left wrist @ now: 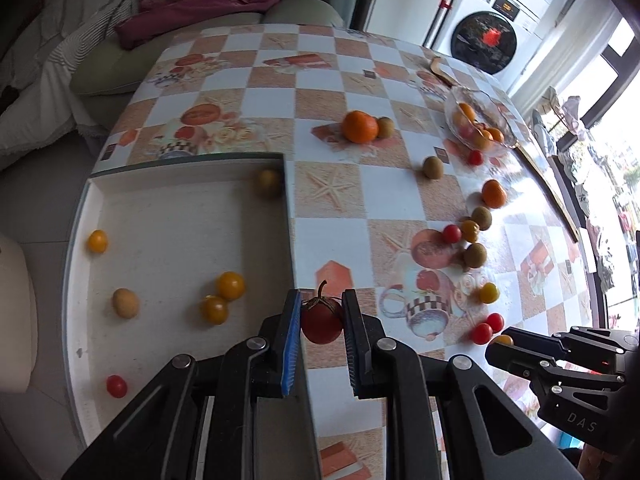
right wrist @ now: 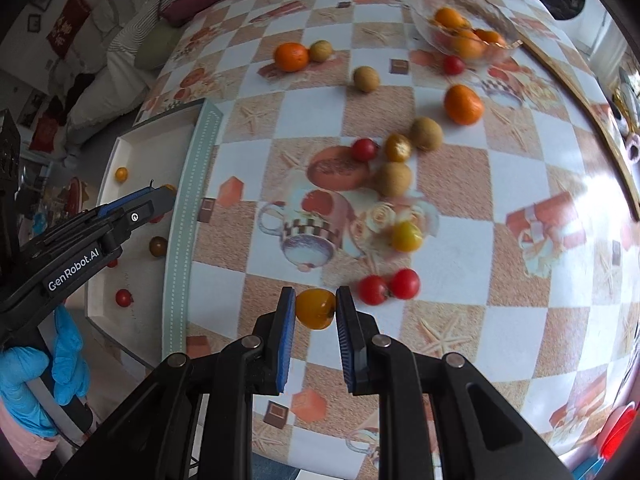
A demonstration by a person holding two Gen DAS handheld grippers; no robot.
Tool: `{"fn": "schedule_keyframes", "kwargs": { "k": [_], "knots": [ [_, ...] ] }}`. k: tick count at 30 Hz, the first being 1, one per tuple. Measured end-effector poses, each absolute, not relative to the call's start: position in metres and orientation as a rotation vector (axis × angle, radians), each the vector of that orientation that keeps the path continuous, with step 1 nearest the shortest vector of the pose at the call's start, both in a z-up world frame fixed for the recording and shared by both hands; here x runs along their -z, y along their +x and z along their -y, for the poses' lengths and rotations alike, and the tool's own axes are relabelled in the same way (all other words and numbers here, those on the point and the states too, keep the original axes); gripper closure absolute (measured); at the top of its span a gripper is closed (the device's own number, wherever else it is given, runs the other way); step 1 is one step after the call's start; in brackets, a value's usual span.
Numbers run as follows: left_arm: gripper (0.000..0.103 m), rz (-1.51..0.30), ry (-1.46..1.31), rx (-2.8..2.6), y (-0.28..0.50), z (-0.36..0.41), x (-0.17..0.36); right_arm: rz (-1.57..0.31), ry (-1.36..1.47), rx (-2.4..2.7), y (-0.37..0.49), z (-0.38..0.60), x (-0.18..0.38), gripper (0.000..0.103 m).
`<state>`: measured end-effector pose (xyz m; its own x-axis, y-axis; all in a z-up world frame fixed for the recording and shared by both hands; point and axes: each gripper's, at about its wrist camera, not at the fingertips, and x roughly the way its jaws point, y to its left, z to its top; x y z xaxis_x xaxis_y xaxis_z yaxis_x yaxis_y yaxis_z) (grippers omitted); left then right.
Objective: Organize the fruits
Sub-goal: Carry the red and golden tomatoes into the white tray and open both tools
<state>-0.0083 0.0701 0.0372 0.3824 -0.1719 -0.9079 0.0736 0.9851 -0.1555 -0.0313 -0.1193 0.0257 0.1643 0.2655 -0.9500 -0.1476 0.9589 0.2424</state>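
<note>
Daylight is admitted from the right of the tongs; glare is cast on the worktop [right wrist: 592, 184]. Edges are bent, fruit slightly blurred.

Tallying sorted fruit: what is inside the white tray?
White tray holds four yellow tomatoes, one red tomato and a tan fruit. The left tool hides its near corner.

We see the tablecloth [right wrist: 452, 336] as a glossy, smooth sheet that throws back glare. The white tray [left wrist: 168, 240] looks matt and faintly grained. The bowl [left wrist: 480, 120] is clear glass. The left gripper [left wrist: 321, 312] is matt black plastic with ribbed blue pads [left wrist: 291, 344] and bright metal pivot pins. The red tomato [left wrist: 321, 322] has a shiny skin, the yellow tomato [right wrist: 315, 308] too; the kiwi [right wrist: 394, 178] looks dull and fuzzy. The glove [right wrist: 24, 380] is thin blue rubber.
</note>
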Motion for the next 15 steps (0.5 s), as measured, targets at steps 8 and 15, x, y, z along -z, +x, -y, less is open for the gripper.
{"fn": "schedule_keyframes", "kwargs": {
  "k": [8,15],
  "knots": [
    [0.082,-1.159,-0.14,0.091,-0.011,-0.106,-0.037,-1.352,0.049,-0.361,-0.015,0.082,-0.034,0.081],
    [0.082,-1.138,-0.164,0.025,-0.009,-0.137,-0.038,-1.327,0.003,-0.419,0.003,0.049,-0.041,0.081]
  ]
}}
